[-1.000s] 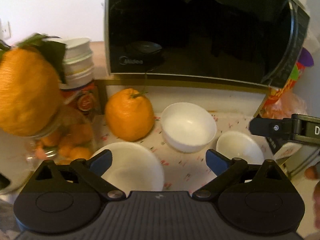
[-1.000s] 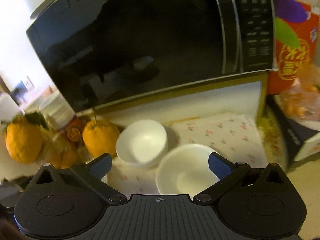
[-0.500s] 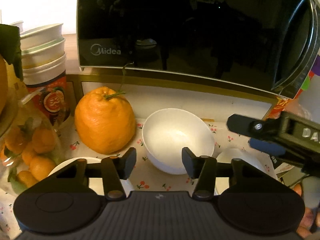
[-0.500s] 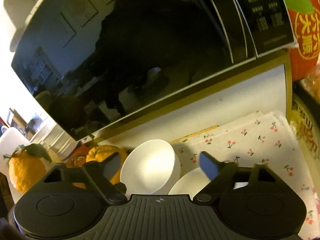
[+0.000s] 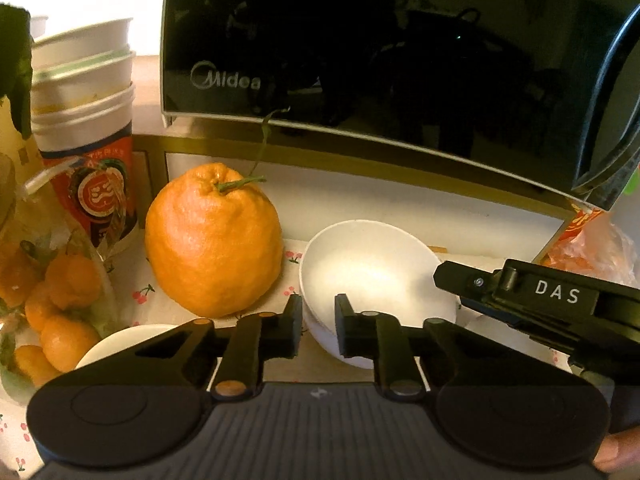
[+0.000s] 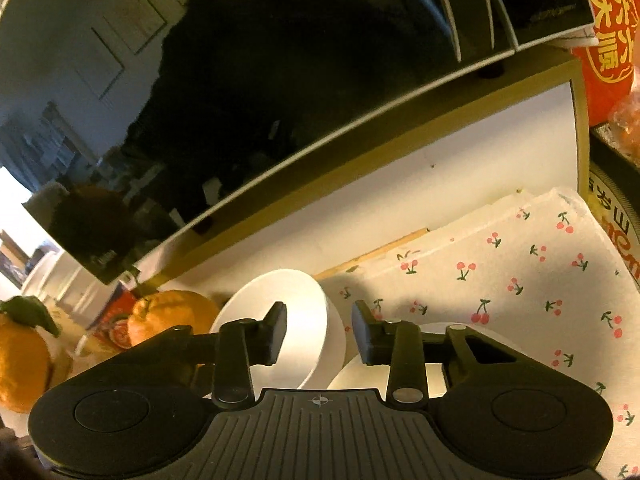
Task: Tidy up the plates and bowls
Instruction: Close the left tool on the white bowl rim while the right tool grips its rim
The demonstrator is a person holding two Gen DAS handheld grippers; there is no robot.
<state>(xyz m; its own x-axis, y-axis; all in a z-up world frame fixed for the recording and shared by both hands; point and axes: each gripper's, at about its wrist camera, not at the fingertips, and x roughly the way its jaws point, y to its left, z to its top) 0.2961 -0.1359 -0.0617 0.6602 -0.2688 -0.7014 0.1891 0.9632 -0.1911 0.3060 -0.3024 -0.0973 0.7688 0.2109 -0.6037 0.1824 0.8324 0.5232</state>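
Observation:
A white bowl (image 5: 376,276) stands on the cherry-print cloth below the microwave. My left gripper (image 5: 318,328) is shut on its near left rim, one finger outside the wall and one inside. My right gripper (image 6: 320,332) straddles the right rim of the same bowl (image 6: 288,300). Its jaws are closing with the wall between them, and the pads do not press on it. It also shows in the left wrist view as the right gripper (image 5: 454,286) over that rim. A second white bowl (image 6: 404,356) lies under the right gripper, and a white dish (image 5: 120,344) sits at the lower left.
A black microwave (image 5: 360,40) on a gold-edged shelf overhangs the bowls. A large orange (image 5: 212,240) sits just left of the gripped bowl. Stacked paper cups (image 5: 84,120) and a glass bowl of small oranges (image 5: 60,300) fill the left. A red packet (image 6: 608,40) stands at right.
Both grippers have sunk and come closer to the middle bowl. Their jaws have narrowed from wide open. The left one has closed on the bowl's rim.

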